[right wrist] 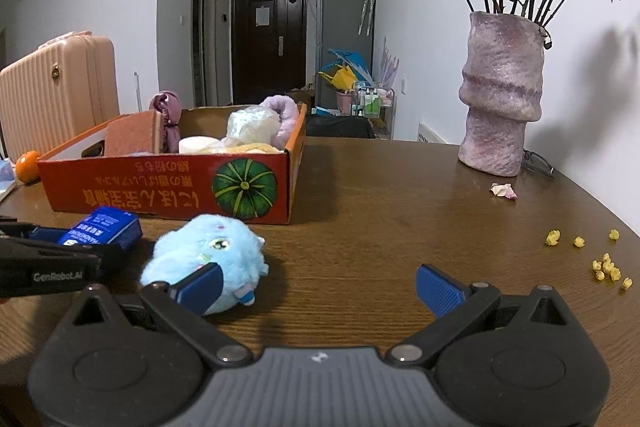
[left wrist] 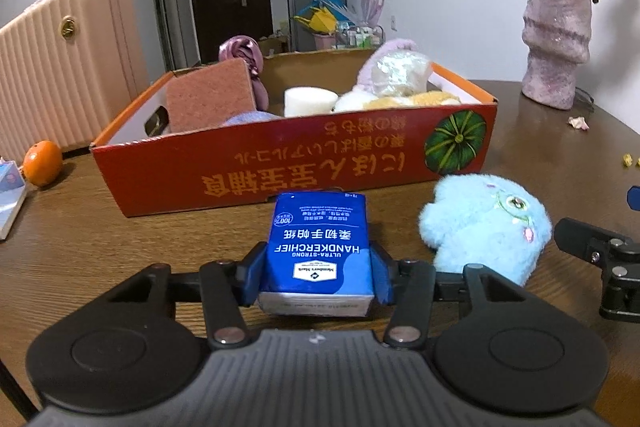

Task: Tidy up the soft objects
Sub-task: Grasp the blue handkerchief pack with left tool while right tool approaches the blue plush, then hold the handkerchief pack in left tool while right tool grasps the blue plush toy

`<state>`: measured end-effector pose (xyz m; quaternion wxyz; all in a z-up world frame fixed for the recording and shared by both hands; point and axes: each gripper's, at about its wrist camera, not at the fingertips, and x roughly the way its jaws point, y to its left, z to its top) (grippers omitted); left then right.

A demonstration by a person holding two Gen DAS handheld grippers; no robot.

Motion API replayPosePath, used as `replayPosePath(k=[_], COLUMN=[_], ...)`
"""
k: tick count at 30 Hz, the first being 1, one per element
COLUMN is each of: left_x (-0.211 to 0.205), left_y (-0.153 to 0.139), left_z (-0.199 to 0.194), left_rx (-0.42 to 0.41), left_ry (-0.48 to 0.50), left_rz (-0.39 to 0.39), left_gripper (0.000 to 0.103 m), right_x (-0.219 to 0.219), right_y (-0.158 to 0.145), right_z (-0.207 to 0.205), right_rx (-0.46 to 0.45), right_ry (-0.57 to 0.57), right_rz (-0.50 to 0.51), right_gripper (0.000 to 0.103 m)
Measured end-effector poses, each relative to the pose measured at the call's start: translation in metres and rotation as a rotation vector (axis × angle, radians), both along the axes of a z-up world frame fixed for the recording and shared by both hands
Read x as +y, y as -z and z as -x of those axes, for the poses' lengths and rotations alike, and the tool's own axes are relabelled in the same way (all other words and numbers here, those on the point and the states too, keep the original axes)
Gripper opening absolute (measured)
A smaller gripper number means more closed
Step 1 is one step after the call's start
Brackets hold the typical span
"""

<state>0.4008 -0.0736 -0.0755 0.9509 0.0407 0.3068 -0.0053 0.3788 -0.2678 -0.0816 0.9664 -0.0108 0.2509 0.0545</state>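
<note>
A blue handkerchief tissue pack (left wrist: 318, 247) lies on the brown table, and my left gripper (left wrist: 318, 269) is shut on it, its blue pads pressing both sides. The pack (right wrist: 102, 227) also shows at the left edge of the right wrist view. A light blue plush toy (left wrist: 484, 227) sits just right of it. My right gripper (right wrist: 318, 285) stands open and empty; its left finger overlaps the plush (right wrist: 208, 251). Behind stands an orange cardboard box (left wrist: 280, 167) holding a pink sponge (left wrist: 210, 95), a purple cloth, a white roll and plush toys.
A purple vase (right wrist: 500, 95) with dried roses stands at the back right, with fallen petals (right wrist: 503, 190) and small yellow bits (right wrist: 604, 265) on the table. An orange (left wrist: 42, 163) and a booklet lie at the left. A pink suitcase (left wrist: 60, 63) stands behind the table.
</note>
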Motion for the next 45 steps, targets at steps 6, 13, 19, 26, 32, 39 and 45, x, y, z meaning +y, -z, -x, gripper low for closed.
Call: replayPosePath(k=[6, 13, 19, 26, 32, 39, 45], left_x=[0.007, 0.02, 0.037, 0.062, 0.079, 0.088, 0.089], left_y=[-0.004, -0.007, -0.009, -0.011, -0.013, -0.014, -0.014], left_z=[0.003, 0.005, 0.01, 0.013, 0.015, 0.016, 0.017], left_rx=[-0.022, -0.037, -0.048, -0.057, -0.063, -0.067, -0.07], left_ry=[-0.019, -0.043, -0.067, -0.102, -0.123, -0.131, -0.126], left_rz=[0.001, 0.007, 0.001, -0.002, -0.003, -0.002, -0.004], left_gripper=[0.053, 0.053, 0.053, 0.053, 0.053, 0.053, 0.053], right_x=[0.014, 0.037, 0.053, 0.075, 0.09, 0.097, 0.095], right_y=[-0.001, -0.002, -0.001, 0.0, 0.004, 0.007, 0.011], right_z=[-0.001, -0.001, -0.007, -0.016, -0.027, -0.036, -0.041], right_rx=[-0.004, 0.0, 0.006, 0.033, 0.081, 0.114, 0.147], right_ry=[-0.009, -0.038, -0.043, -0.041, -0.024, 0.003, 0.018], right_rz=[-0.01, -0.007, -0.015, -0.017, -0.016, -0.019, -0.032], right_gripper=[0.103, 0.103, 0.103, 0.103, 0.103, 0.093, 0.086])
